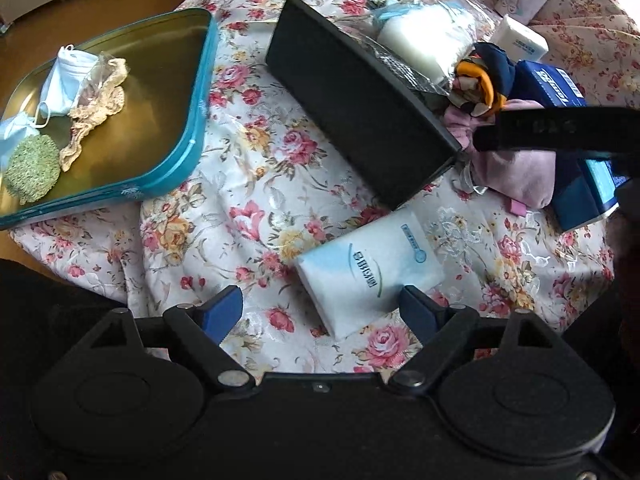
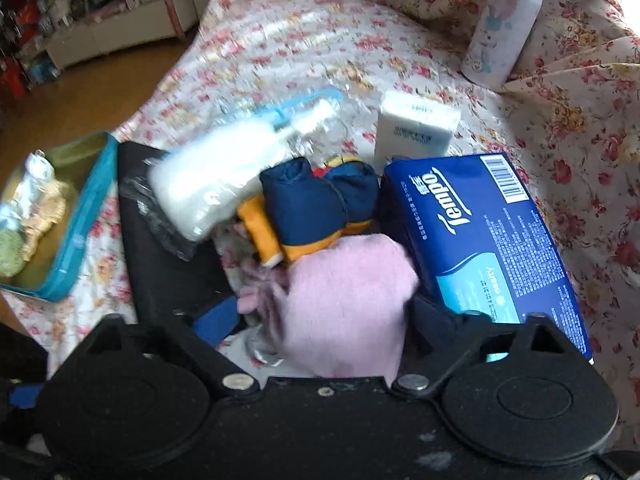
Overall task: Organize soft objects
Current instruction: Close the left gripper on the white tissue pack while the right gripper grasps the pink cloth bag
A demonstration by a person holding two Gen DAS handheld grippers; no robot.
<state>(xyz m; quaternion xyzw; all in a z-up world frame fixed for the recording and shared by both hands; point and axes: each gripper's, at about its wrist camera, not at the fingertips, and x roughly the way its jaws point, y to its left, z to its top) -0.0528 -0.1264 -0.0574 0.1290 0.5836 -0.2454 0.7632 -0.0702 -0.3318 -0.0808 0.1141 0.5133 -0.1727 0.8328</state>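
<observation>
straddling pink cloth [image 2: 344, 300], right gripper [image 2: 324, 316]; left gripper [image 1: 320, 308] open.

The setting is a home, most likely a bedroom or living room. A floral quilted bedspread [image 2: 304, 28] covers the furniture. The floor [image 2: 84, 108] is wood. Low white cabinets [image 2: 120, 32] carry cluttered household goods.

I see a tin [image 1: 200, 92] at the left of the bed [image 1: 256, 184], masks [image 1: 66, 76] in it. Right of it lies a case [image 1: 352, 100], a tissue pack [image 1: 368, 276] before it, socks [image 2: 320, 196] behind a cloth [image 2: 348, 296].
</observation>
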